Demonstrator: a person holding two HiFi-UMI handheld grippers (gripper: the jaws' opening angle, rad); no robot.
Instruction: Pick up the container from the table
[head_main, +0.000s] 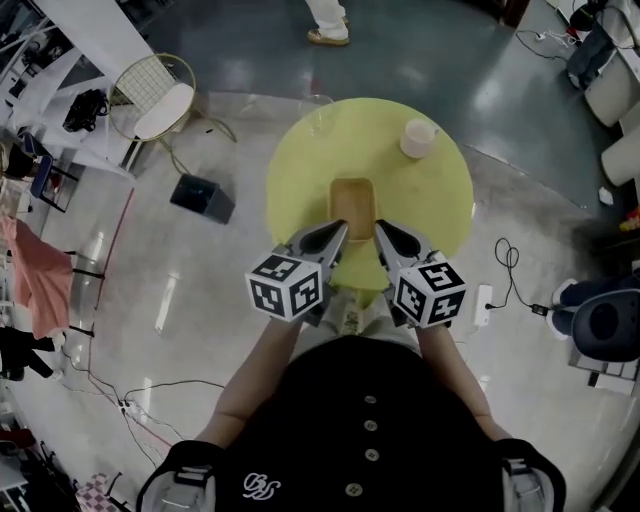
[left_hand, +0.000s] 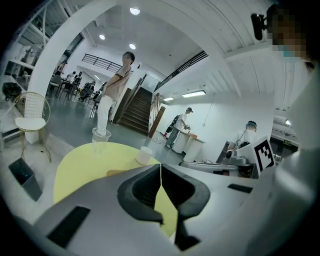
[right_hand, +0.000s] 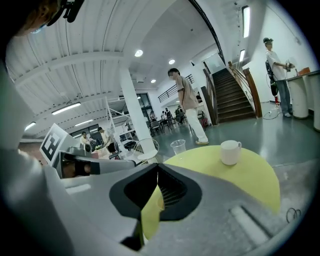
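A tan rectangular container (head_main: 352, 203) sits open-topped on the round yellow table (head_main: 300, 170), near its front edge. My left gripper (head_main: 340, 231) is shut and empty, its tip just at the container's near left corner. Shut and empty too, my right gripper (head_main: 380, 229) has its tip at the near right corner. In the left gripper view the closed jaws (left_hand: 160, 168) hide most of the container; only a tan edge (left_hand: 117, 172) shows. The right gripper view shows closed jaws (right_hand: 157, 168) over the yellow tabletop (right_hand: 250, 175).
A white cup (head_main: 418, 138) and a clear plastic cup (head_main: 320, 120) stand on the table's far half. On the floor are a white wire chair (head_main: 155, 95), a black box (head_main: 202, 197) and a power strip (head_main: 483, 303) with cables. A person (left_hand: 117, 95) stands beyond the table.
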